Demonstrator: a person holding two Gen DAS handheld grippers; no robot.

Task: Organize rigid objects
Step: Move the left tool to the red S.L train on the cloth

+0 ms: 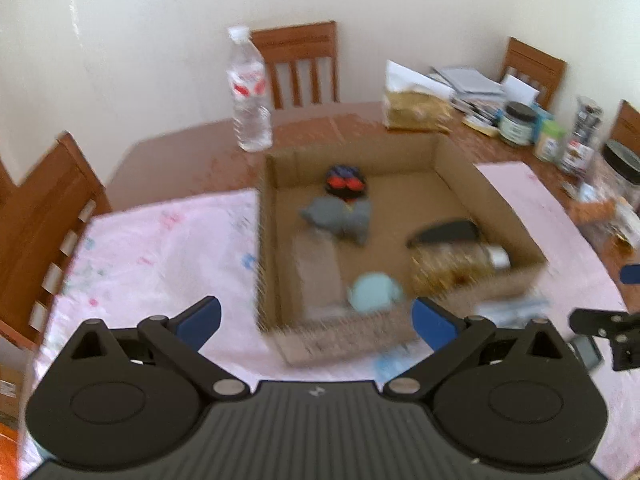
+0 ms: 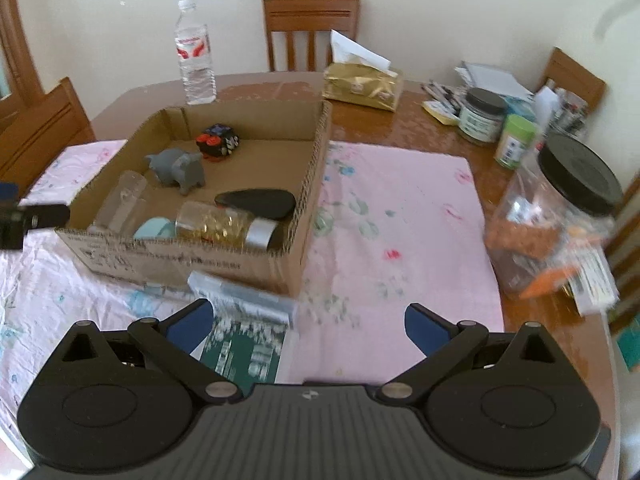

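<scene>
A shallow cardboard box [image 1: 480, 188] [image 2: 308, 184] sits on a pink cloth. In it lie a grey elephant toy [image 1: 336, 216] [image 2: 178, 168], a black-and-red cube [image 1: 346, 182] [image 2: 218, 142], a clear glass [image 1: 316, 268] [image 2: 120, 204], a teal object [image 1: 374, 292] [image 2: 154, 228], a jar of gold bits [image 1: 456, 262] [image 2: 224, 224] and a black case [image 1: 444, 232] [image 2: 256, 202]. My left gripper [image 1: 316, 320] is open and empty before the box's near wall. My right gripper [image 2: 308, 324] is open and empty, above a silver-green packet [image 2: 248, 328] on the cloth.
A water bottle [image 2: 194, 56], a gold tissue box [image 2: 362, 82], jars [image 2: 480, 114], papers and a big black-lidded plastic jar [image 2: 556, 216] crowd the table's far and right side. Wooden chairs [image 2: 312, 32] stand around. The right gripper shows at the left view's edge [image 1: 608, 332].
</scene>
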